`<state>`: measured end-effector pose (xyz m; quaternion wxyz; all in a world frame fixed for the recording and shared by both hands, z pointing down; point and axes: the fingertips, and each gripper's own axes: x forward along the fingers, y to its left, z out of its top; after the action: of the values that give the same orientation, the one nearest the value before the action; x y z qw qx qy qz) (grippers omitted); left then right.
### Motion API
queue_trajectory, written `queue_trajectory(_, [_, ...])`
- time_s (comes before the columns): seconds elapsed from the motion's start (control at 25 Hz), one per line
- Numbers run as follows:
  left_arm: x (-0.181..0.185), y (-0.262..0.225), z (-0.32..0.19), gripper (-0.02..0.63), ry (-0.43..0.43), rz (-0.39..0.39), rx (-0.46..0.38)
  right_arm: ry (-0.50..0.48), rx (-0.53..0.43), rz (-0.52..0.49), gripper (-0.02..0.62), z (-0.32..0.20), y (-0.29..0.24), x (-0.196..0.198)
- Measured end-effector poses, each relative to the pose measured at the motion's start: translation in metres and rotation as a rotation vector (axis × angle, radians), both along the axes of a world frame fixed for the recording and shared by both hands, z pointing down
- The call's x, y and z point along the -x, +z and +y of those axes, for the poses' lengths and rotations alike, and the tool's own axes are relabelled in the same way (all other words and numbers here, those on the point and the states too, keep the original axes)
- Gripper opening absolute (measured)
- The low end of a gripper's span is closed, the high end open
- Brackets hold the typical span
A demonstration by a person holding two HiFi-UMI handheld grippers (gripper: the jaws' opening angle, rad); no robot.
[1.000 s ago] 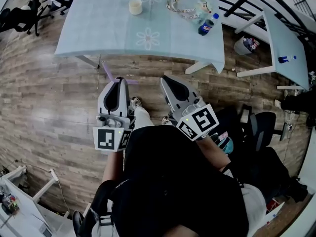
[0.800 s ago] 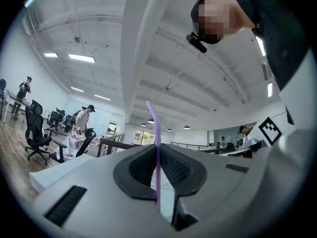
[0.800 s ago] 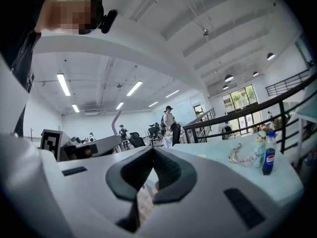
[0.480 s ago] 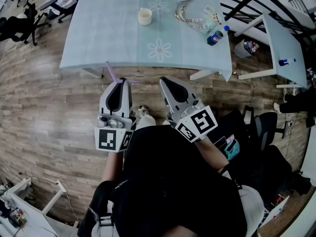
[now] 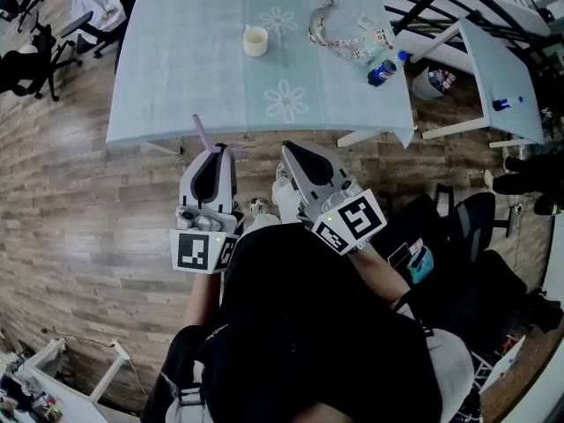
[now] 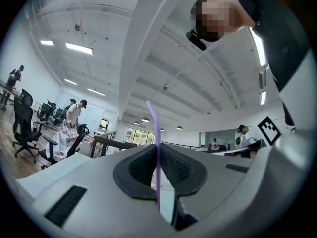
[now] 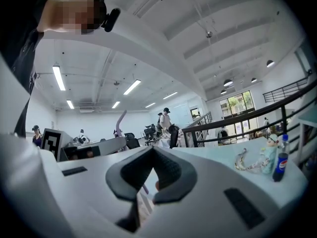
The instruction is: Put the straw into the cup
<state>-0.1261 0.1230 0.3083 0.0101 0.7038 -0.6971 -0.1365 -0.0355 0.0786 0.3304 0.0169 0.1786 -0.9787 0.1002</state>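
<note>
A thin purple straw stands up out of my left gripper, which is shut on it; in the left gripper view the straw runs upright between the closed pads. My right gripper is beside it, shut and holding nothing. The right gripper view shows the straw off to the left. Both grippers hang over the wooden floor, just short of the near edge of the pale blue table. A small cream cup stands upright on the far middle of that table.
A beaded lanyard and a blue-labelled bottle lie on the table's right side. A second white table stands to the right, with black railings behind it. Office chairs are at the left and a dark chair at my right.
Both grippers have moved forward together over the floor, so the table and cup are nearer. The straw's tip now reaches the table's near edge. The left gripper's hold is unchanged.
</note>
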Motion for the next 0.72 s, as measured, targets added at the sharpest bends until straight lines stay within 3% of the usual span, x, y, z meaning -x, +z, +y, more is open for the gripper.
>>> queue_trajectory(0.28, [0.019,0.001,-0.023,0.032,-0.008,-0.001,0.014,-0.008,0.019,-0.012,0.009,-0.025,0.004,0.02])
queue_trajectory(0.72, [0.05,0.009,-0.101,0.032,0.015,0.004,0.045,-0.022,0.07,-0.004,0.009,-0.096,0.022,0.058])
